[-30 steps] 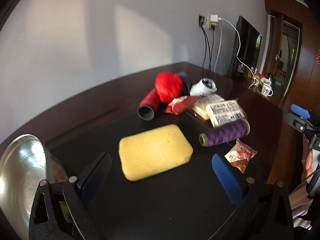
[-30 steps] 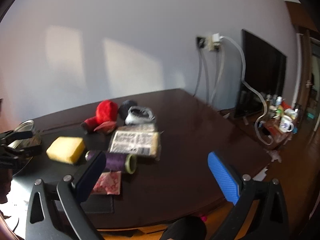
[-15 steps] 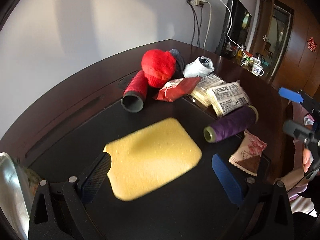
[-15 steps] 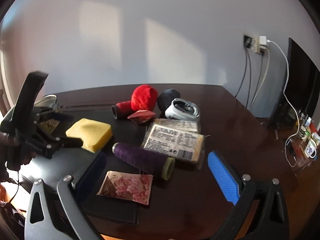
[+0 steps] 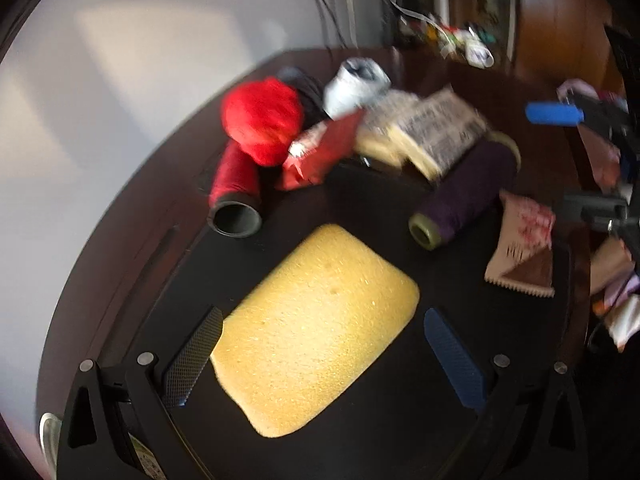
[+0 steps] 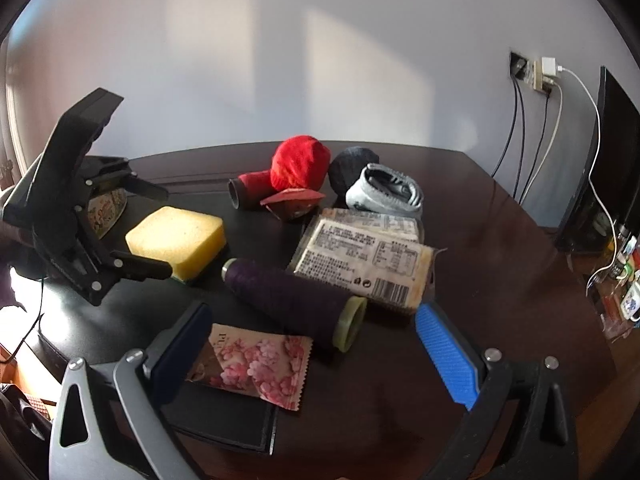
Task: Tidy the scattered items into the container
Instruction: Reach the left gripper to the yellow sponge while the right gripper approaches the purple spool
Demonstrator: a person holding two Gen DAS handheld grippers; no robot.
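The left gripper (image 5: 320,354) is held wide open around the sponge (image 5: 316,330), probably to grab it, while the right gripper (image 6: 312,344), also spread, is kept near the sponge.

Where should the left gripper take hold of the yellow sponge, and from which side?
Grip the yellow sponge across its two long edges, coming down from above, probably. It lies flat on the dark mat, a thick soft block with free space beside both edges, and the open left gripper already straddles its near end.

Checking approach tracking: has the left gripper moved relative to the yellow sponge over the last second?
Yes. The left gripper has closed in on the yellow sponge: its open fingers now straddle the near end, where before the sponge lay well ahead of them.
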